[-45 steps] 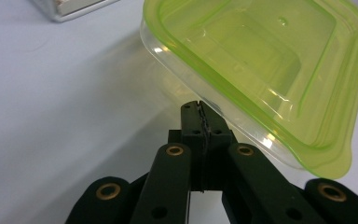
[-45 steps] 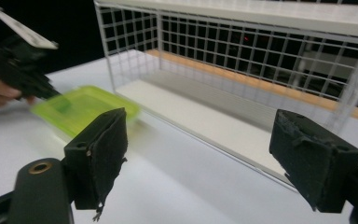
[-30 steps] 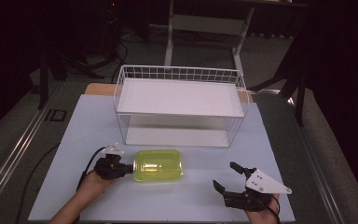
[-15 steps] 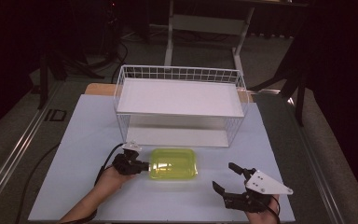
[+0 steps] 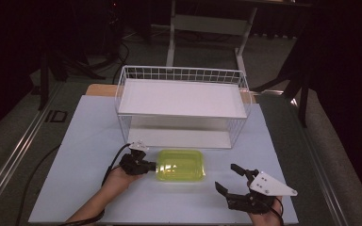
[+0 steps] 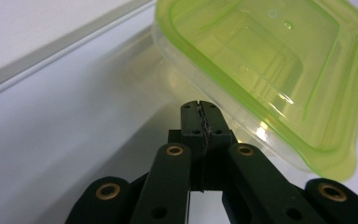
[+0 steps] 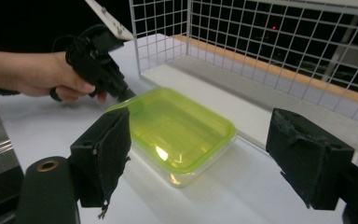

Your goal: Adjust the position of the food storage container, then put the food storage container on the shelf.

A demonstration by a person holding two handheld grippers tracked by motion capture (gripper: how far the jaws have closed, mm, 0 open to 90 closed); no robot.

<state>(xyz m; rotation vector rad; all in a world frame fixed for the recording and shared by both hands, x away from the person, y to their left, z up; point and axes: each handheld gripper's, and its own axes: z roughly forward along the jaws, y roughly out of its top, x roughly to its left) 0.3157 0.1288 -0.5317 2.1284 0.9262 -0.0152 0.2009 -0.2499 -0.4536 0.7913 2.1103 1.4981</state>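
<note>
My left gripper point(image 5: 147, 165) has its fingers pressed together, tips against the green-lidded container point(image 5: 180, 165) near the desk's point(image 5: 85, 136) front edge — my right gripper point(image 5: 229, 178), fingers spread, just been closing slightly, holds nothing.

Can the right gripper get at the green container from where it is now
Probably yes. The right gripper is open and faces the green container across bare table. The shut left gripper sits at the container's far end, off that path.

"ID" mark on floor point(image 5: 56, 116)
</note>
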